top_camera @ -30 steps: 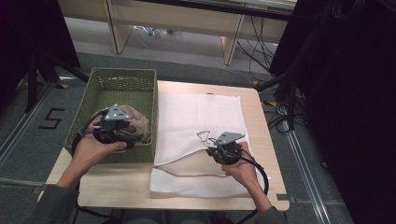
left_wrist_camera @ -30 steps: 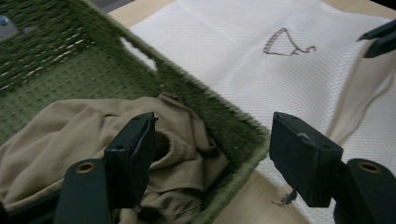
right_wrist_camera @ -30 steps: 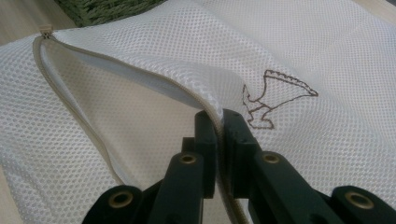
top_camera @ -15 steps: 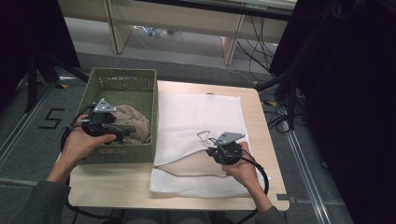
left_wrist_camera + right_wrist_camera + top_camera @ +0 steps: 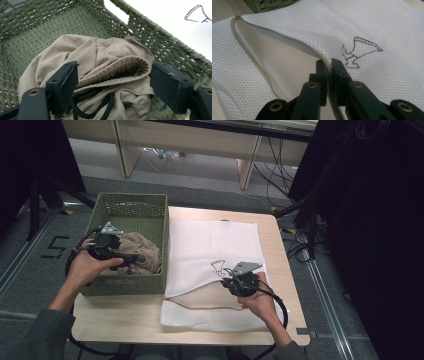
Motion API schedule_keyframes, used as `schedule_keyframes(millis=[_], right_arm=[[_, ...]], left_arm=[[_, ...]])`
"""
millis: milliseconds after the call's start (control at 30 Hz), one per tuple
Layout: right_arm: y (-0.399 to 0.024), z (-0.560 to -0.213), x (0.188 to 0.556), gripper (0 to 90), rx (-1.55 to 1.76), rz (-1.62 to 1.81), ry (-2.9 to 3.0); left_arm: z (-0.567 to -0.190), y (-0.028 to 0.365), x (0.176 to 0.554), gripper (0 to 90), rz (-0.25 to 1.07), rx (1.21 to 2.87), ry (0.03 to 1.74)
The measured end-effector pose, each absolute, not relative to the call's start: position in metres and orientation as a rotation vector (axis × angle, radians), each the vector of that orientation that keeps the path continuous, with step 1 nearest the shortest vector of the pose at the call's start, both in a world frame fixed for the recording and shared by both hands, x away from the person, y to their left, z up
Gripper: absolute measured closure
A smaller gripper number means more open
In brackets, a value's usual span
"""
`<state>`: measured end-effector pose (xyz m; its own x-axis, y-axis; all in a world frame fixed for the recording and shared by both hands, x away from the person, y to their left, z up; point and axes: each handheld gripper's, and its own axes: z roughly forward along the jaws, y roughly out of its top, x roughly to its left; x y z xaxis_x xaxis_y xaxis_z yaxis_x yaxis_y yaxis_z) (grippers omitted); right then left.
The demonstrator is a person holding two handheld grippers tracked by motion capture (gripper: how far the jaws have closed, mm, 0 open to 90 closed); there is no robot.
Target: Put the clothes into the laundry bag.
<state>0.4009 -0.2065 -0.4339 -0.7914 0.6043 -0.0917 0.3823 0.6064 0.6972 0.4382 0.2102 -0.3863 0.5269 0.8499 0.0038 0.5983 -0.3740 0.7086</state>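
Observation:
A crumpled beige garment [image 5: 139,254] [image 5: 105,65] with a ribbed waistband and a dark drawstring lies in a green woven basket [image 5: 131,205] [image 5: 162,40] at the table's left. My left gripper [image 5: 131,258] [image 5: 112,90] hovers just over it, jaws wide apart and just been opening, with the waistband between them but not pressed. A white mesh laundry bag [image 5: 210,245] [image 5: 377,27] with a small brown emblem lies on the table. My right gripper [image 5: 226,280] [image 5: 329,75] is shut on the bag's zipper edge, lifting the upper layer so the mouth gapes.
The wooden table [image 5: 120,320] has bare strips at the front and along the right edge. A pale wooden frame [image 5: 125,145] and dark cables [image 5: 300,235] stand beyond and beside the table on the grey floor.
My left hand and gripper have shifted left and a little down inside the basket, off the top of the garment, and its jaws now stand wider. The right hand has stayed put.

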Motion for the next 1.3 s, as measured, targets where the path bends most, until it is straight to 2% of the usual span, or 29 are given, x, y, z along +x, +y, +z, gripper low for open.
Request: schedule_keyframes(millis=[433, 700, 1067, 1133, 1300], right_arm=[[-0.207, -0.434, 0.401, 85.4, 0.799, 0.980, 2.521], [-0.207, -0.433, 0.400, 85.4, 0.796, 0.970, 2.524], [-0.206, -0.434, 0.400, 85.4, 0.797, 0.969, 2.526], [-0.207, -0.433, 0.401, 85.4, 0.792, 0.970, 2.521], [-0.206, -0.433, 0.401, 85.4, 0.801, 0.976, 2.522]], left_arm=[[-0.398, 0.204, 0.457, 19.3, 0.396, 2.246, 1.050], [-0.402, 0.206, 0.459, 21.2, 0.434, 2.371, 0.990], [-0.417, 0.202, 0.473, 17.0, 0.369, 2.427, 0.941], [-0.417, 0.203, 0.473, 21.2, 0.361, 2.447, 0.934], [-0.420, 0.200, 0.474, 20.8, 0.361, 2.494, 0.924]])
